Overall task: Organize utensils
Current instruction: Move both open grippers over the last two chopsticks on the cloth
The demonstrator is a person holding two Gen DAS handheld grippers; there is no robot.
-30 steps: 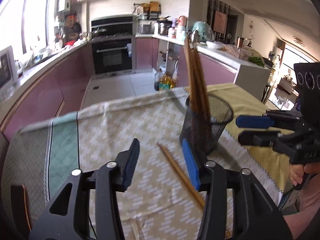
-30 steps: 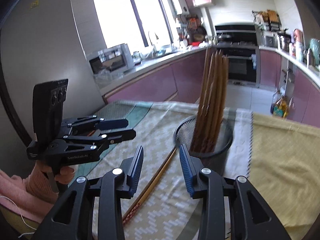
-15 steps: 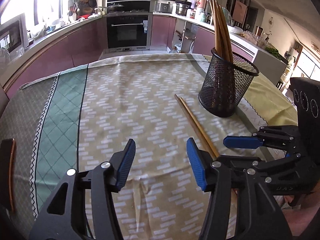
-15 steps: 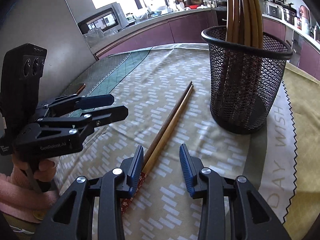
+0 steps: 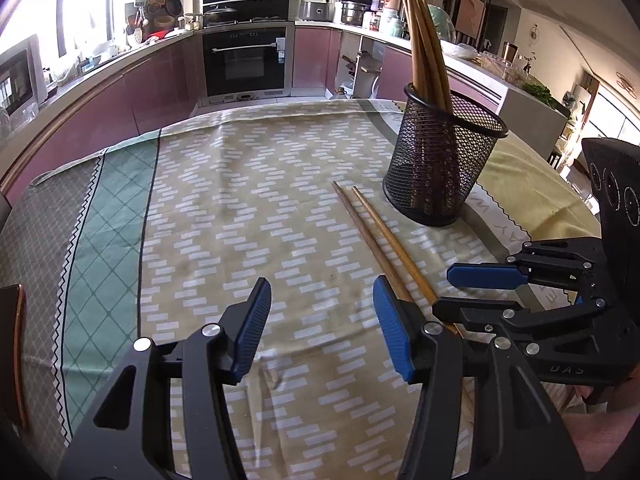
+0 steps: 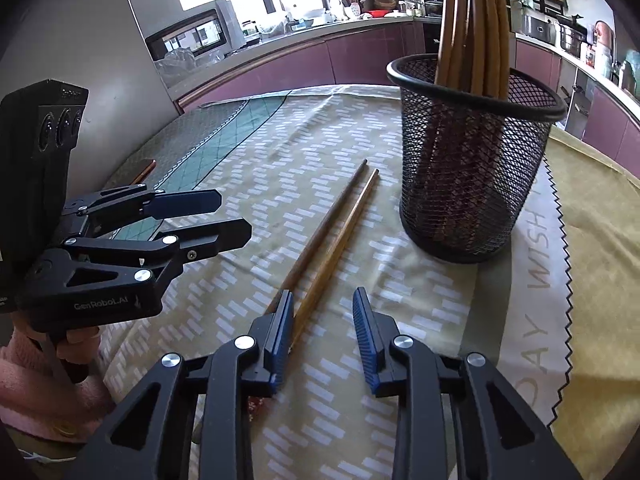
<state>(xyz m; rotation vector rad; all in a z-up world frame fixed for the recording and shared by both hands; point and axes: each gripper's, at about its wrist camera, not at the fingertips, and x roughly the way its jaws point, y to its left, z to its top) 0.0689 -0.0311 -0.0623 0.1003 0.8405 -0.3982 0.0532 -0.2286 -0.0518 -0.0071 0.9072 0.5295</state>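
Two wooden chopsticks (image 5: 376, 236) lie side by side on the patterned tablecloth, left of a black mesh holder (image 5: 442, 160) that stands upright with several chopsticks in it. My left gripper (image 5: 320, 320) is open and empty, low over the cloth left of the chopsticks' near ends. My right gripper (image 6: 322, 316) is open and empty over the near ends of the chopsticks (image 6: 332, 236), which run between its fingers toward the holder (image 6: 472, 156). Each gripper shows in the other's view, the right (image 5: 480, 288) and the left (image 6: 224, 216).
The tablecloth (image 5: 248, 200) has a green and grey band (image 5: 108, 216) on the left and a yellow part (image 6: 600, 248) on the right. A dark flat object (image 6: 144, 170) lies at the table's left edge. Kitchen counters and an oven (image 5: 244, 60) lie beyond.
Both grippers have dropped lower toward the table and closer to the two loose chopsticks. The right gripper now has the chopsticks' near ends between its fingers. Both stay open.
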